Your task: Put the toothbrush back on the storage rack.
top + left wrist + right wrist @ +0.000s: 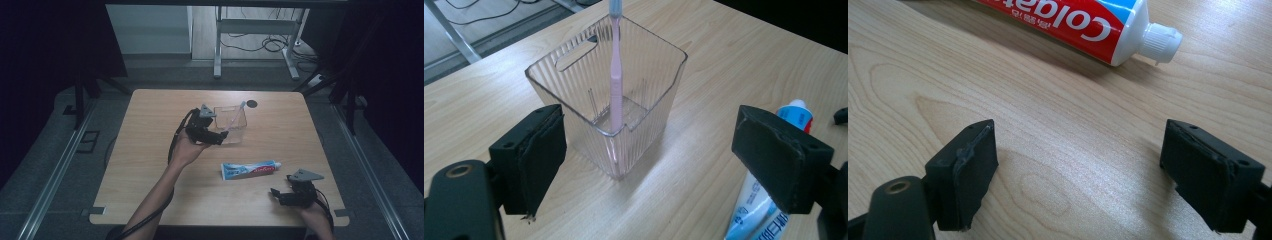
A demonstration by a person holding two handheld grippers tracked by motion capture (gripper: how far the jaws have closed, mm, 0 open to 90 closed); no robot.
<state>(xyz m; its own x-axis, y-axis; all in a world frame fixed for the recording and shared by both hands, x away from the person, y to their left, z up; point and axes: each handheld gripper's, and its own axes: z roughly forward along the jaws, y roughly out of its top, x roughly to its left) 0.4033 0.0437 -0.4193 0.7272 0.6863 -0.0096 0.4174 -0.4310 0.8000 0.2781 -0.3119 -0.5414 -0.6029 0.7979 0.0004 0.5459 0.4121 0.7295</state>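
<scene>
On the wooden table (150, 200) stands a clear ribbed plastic container (624, 85), upright, with a pink toothbrush (615, 80) leaning inside it — its handle end rests on the container's floor and its head pokes out past the rim. The left gripper (649, 160) sits just in front of the container, its jaws spread wide with nothing between the pads; the container's near corner lies ahead of the gap, apart from both pads. In the high view this gripper (220, 137) is close beside the container's left side, held in the person's left hand (186, 149).

A toothpaste tube (250, 169) lies flat on the table, between the container and the right gripper (275, 192) — white cap pointing right. The right gripper's jaws are also released, bare wood between them, with the tube a little way ahead of them.
</scene>
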